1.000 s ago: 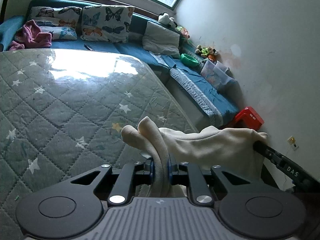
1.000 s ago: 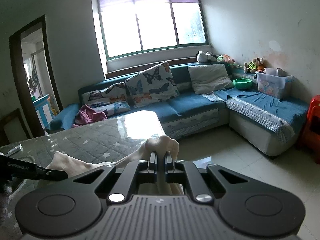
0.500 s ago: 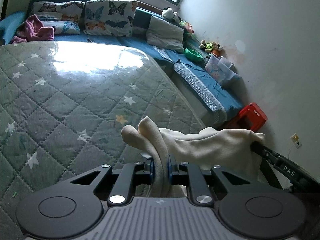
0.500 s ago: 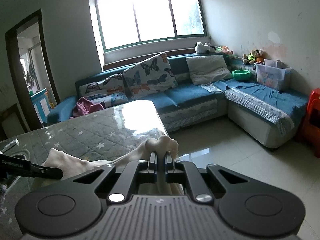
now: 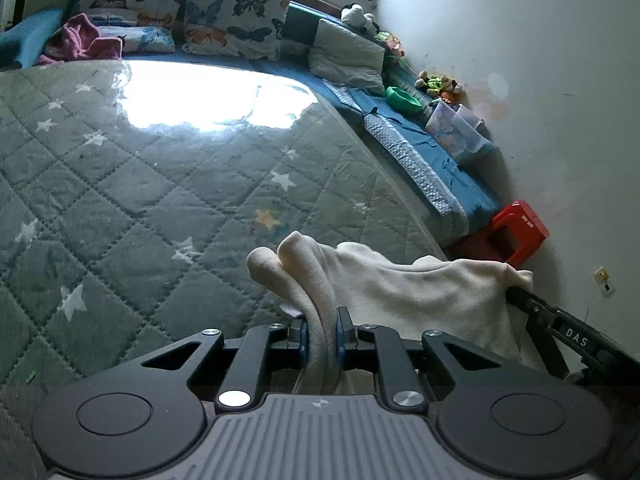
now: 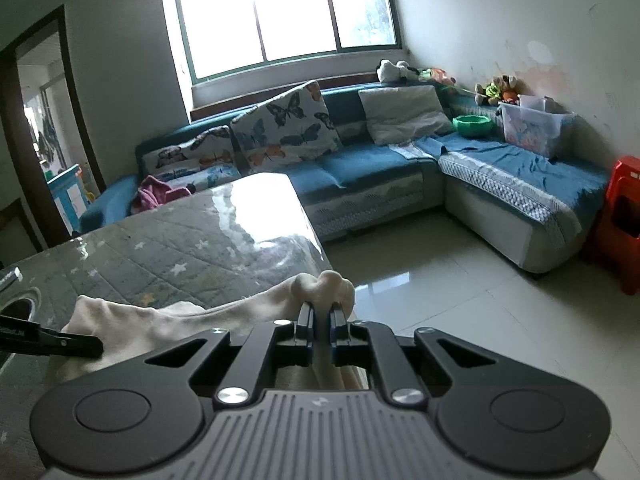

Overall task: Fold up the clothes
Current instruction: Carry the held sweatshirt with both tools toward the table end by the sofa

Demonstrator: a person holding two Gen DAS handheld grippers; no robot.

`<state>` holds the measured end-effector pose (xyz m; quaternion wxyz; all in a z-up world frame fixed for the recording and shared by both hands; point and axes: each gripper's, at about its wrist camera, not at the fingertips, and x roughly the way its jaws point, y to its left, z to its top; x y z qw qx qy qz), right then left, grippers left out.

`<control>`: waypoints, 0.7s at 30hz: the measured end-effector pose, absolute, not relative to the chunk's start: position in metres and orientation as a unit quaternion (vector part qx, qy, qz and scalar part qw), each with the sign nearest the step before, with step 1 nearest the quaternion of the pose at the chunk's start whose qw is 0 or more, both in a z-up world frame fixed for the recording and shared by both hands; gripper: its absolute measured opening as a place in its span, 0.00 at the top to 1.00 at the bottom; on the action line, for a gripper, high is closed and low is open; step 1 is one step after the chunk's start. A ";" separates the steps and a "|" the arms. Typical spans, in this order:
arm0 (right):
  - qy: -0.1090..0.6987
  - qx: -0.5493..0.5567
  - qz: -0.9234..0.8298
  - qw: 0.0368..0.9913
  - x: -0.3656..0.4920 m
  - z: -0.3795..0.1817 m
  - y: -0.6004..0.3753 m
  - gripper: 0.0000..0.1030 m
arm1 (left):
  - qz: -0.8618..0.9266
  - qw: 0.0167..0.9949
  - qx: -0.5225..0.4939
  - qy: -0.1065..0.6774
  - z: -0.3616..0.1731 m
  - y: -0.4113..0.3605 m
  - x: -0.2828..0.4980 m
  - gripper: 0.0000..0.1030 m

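Stretching between both claws, cream garment [image 5: 420,292] hangs pinched.

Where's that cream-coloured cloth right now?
The cream cloth hangs stretched between the two tools: the left tool pinches one end and the right tool the other, above the near edge of the star-patterned table.

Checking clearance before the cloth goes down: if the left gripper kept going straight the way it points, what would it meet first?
Probably the quilted table top. The left gripper, shut on the cream cloth, points down across it; nothing else shows in that line, though depth is unclear.
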<state>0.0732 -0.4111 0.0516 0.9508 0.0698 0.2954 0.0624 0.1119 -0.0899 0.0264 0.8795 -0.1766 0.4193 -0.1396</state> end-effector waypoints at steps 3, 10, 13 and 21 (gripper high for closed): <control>0.301 0.063 0.058 0.950 0.077 0.050 -0.409 0.90 | -0.138 0.878 -0.178 0.422 0.024 -0.089 0.113 0.86; 0.295 0.058 0.044 0.953 0.075 0.053 -0.408 0.85 | -0.135 0.876 -0.181 0.425 0.017 -0.084 0.112 0.85; 0.283 0.056 0.042 0.957 0.072 0.058 -0.407 0.78 | -0.134 0.875 -0.182 0.427 0.014 -0.081 0.112 0.85; 0.275 0.044 0.074 0.957 0.072 0.066 -0.388 0.76 | -0.122 0.877 -0.182 0.428 0.017 -0.073 0.109 0.80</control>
